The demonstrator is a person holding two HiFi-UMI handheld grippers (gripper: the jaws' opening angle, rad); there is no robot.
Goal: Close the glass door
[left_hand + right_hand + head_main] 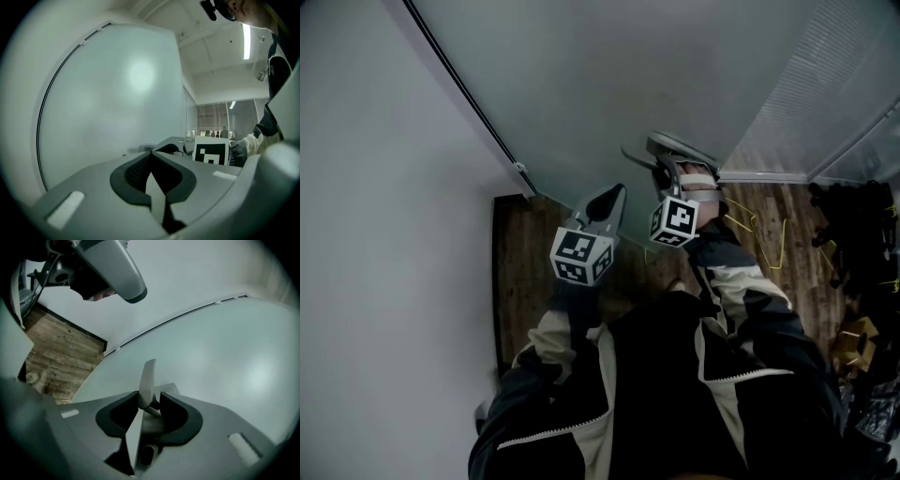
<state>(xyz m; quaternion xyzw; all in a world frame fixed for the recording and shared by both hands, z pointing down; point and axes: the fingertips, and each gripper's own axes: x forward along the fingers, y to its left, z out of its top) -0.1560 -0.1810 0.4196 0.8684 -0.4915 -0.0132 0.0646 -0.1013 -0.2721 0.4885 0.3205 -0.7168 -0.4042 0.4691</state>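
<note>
Dark wooden floor (534, 272) lies below me in the head view, with a white wall (375, 234) on the left side and the frosted glass door (609, 84) standing straight in front. A thin black strip (459, 84) runs along the left edge of the glass, and to the right of the door I see a ribbed pane (848, 84). On the door, low and toward its right side, sits a metal handle (149, 378). My right gripper (150, 401) has reached this handle. In the right gripper view the flat blade of the handle stands upright between the two dark pads, and the jaws are about half closed and press on it from both sides. The left gripper (152, 157) is just beside the right one, a little to its left and apart from the handle, and it points at the glass. Its jaws are together at the tips and there is nothing between them. Both marker cubes show in the head view over my dark and cream sleeves (741, 281). At the far right of the floor I see some dark things (853, 225) that I cannot identify.
</note>
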